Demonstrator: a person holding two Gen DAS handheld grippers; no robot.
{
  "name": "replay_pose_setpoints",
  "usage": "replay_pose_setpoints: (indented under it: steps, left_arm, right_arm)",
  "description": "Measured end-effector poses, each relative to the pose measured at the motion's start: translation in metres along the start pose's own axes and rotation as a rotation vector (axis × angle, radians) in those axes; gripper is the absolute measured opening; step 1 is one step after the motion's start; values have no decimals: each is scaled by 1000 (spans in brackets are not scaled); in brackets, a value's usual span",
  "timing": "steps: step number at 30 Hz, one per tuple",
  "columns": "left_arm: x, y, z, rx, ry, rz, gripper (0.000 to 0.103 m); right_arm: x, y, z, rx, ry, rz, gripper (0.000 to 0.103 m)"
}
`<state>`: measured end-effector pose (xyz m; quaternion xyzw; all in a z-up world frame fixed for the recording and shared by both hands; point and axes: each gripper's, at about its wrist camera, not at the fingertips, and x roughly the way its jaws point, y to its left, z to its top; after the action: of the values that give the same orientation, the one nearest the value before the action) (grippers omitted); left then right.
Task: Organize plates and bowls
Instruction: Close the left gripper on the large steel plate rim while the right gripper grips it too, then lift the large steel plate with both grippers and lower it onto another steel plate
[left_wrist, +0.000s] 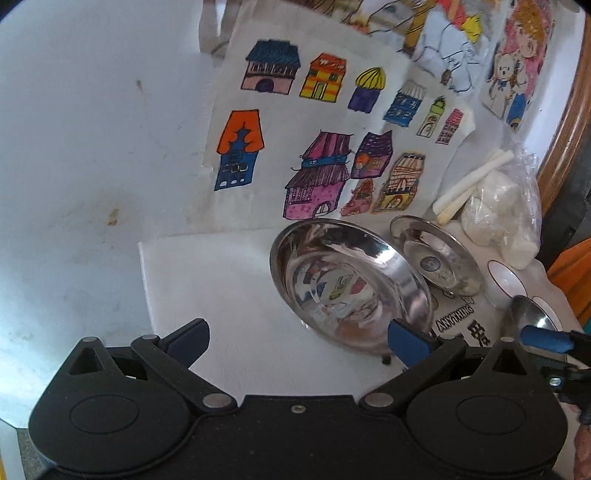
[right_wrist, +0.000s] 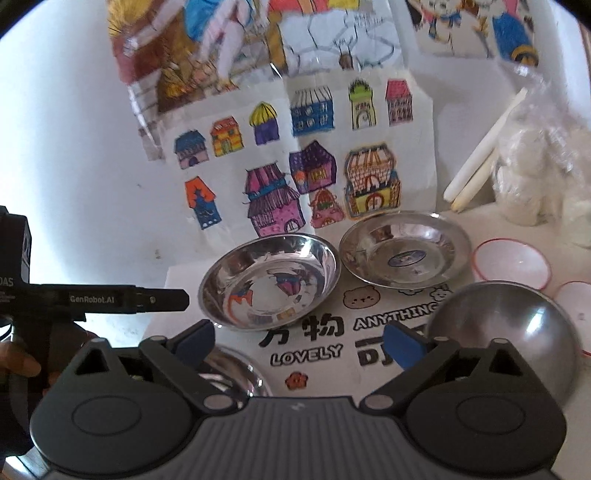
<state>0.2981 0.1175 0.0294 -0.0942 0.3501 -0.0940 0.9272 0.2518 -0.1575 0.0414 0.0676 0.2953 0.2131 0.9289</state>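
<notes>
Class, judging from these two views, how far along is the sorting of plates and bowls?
Done: nothing stacked. The two steel plates, upturned steel bowl and white red-rimmed bowl lie apart. In hand: nothing; the left tool and right tool are open. Left: all grouping.

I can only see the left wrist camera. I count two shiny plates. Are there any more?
Observer: Yes, a third shiny plate lies nearer, partly hidden under the right claw.
Child: What's the grey round thing at my right edge?
Observer: A steel bowl, upside down like a dome, beside that claw.
Child: Is that claw holding anything?
Observer: No, it's open with nothing between its fingers.
</notes>
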Motion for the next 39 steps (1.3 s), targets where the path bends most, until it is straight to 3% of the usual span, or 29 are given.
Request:
replay_pose_setpoints:
  steps: [11, 17, 22, 26, 29, 30, 32, 39]
  left_arm:
    - [47, 11, 14, -15, 67, -26, 95]
    - [55, 10, 14, -26, 84, -29, 80]
    - [56, 8, 15, -17, 77, -34, 73]
    - [58, 4, 14, 3, 80, -32, 52]
    - [59, 4, 14, 8, 80, -34, 46]
    - [60, 4, 14, 7, 81, -36, 37]
    - [62, 5, 14, 1, 87, -51, 29]
    - [60, 9, 13, -14, 73, -59, 22]
  right_arm:
    - [55, 0, 17, 52, 49, -38, 77]
    - [71, 3, 22, 44, 80, -64, 64]
    - [85, 3, 22, 36, 108, -91, 50]
    - [94, 1, 20, 42, 120, -92, 39]
    - [97, 0, 21, 52, 119, -86, 31]
    - [98, -1, 21, 54, 118, -84, 29]
    - [99, -1, 22, 61, 115, -81, 27]
    - [96, -2, 21, 70, 100, -89, 25]
